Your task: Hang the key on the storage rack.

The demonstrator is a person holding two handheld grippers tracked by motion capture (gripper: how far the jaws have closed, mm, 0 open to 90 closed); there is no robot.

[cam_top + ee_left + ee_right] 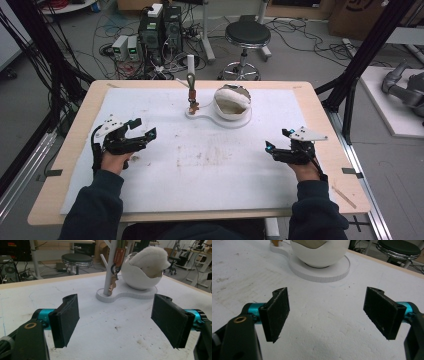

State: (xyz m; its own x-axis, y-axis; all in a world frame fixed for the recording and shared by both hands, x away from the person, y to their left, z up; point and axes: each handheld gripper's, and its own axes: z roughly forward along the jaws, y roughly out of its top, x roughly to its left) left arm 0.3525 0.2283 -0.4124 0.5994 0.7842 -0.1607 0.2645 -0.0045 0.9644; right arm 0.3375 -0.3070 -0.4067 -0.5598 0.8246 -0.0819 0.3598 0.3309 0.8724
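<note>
– Both sets of tongs are spread wide and empty, the left gripper (pixel 142 131) and right gripper (pixel 278 141) well apart from the keys (pixel 192 95) hanging on the white stand's peg (pixel 190 67) at the back.

– Risky: a sideways tug could tip the stand (pixel 200 114) and the egg-shaped bowl (pixel 231 103) on it

The stand (pixel 218 119) sits at the table's (pixel 70 150) far middle. On the stand, the bowl (pixel 232 105) lies right of the post (pixel 191 70), where keys (pixel 192 97) hang.
</note>
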